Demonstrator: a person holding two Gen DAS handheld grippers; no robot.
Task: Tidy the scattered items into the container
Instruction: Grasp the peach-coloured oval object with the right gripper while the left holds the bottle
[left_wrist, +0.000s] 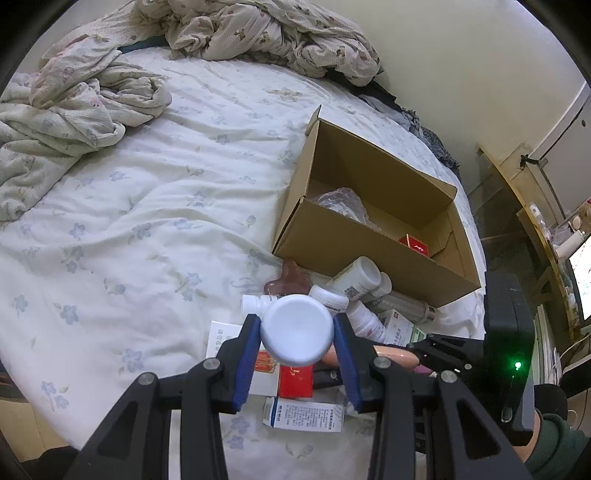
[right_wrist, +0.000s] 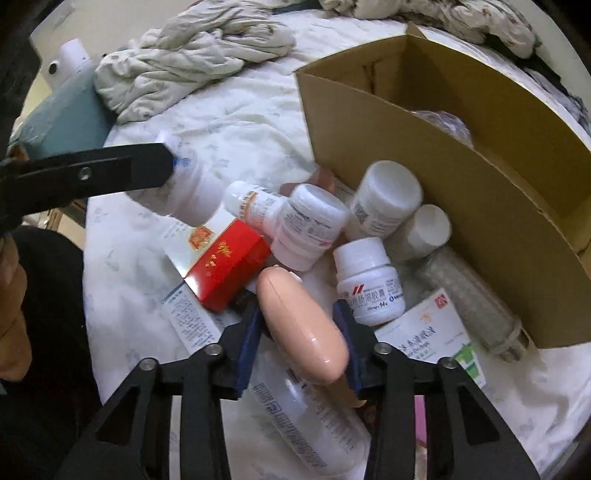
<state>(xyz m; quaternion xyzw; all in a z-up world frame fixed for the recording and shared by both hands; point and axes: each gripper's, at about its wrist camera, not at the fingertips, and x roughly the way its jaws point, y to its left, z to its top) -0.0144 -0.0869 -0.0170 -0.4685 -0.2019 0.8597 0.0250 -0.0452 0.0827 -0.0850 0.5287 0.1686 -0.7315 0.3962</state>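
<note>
Left claw (left_wrist: 297, 334) gripped the white bottle (left_wrist: 296, 329); right claw (right_wrist: 303, 334) clamped the peach case (right_wrist: 301, 325).
That glossy case looked liable to slip before reaching the cardboard box (left_wrist: 373, 258).

A bedroom in a home; a bed (left_wrist: 155, 206) with a white floral quilt fills the view ahead of the left tool; crumpled floral bedding (left_wrist: 258, 29) is heaped at its far side; a cluttered tabletop (left_wrist: 543, 221) with a lit screen (left_wrist: 581, 280) stands to the tool's right.
</note>
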